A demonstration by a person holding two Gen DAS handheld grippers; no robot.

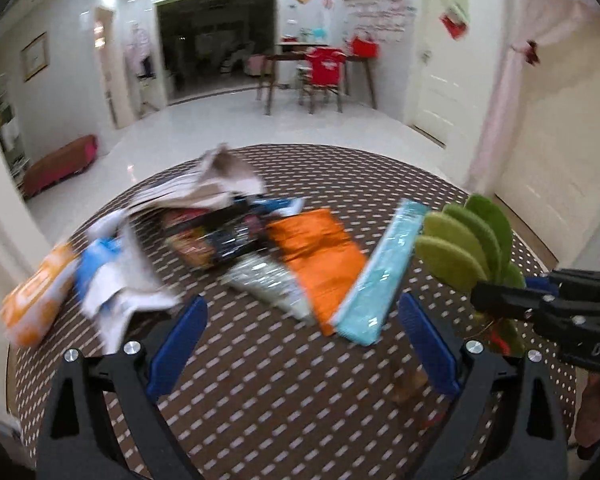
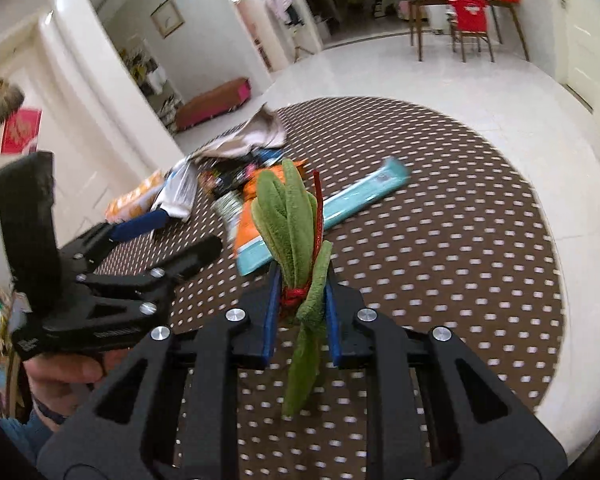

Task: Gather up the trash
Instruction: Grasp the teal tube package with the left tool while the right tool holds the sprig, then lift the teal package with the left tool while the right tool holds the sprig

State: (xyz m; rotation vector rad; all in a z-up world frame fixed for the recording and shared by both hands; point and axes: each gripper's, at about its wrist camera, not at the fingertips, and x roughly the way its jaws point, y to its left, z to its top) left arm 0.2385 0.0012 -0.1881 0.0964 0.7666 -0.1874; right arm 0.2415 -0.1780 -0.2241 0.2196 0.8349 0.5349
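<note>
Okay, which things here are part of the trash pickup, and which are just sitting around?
Job:
green felt leaf bundle, clamped in right tool
open left tool
flat orange wrapper
long light-blue packet
crumpled white paper

Lying about:
brown dotted round table
red-covered chair

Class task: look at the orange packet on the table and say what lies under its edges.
The orange packet overlaps a silvery wrapper and the light blue packet. What its middle covers cannot be seen.

Only "DA" reads, on the right tongs (image 1: 476,300) body.
</note>
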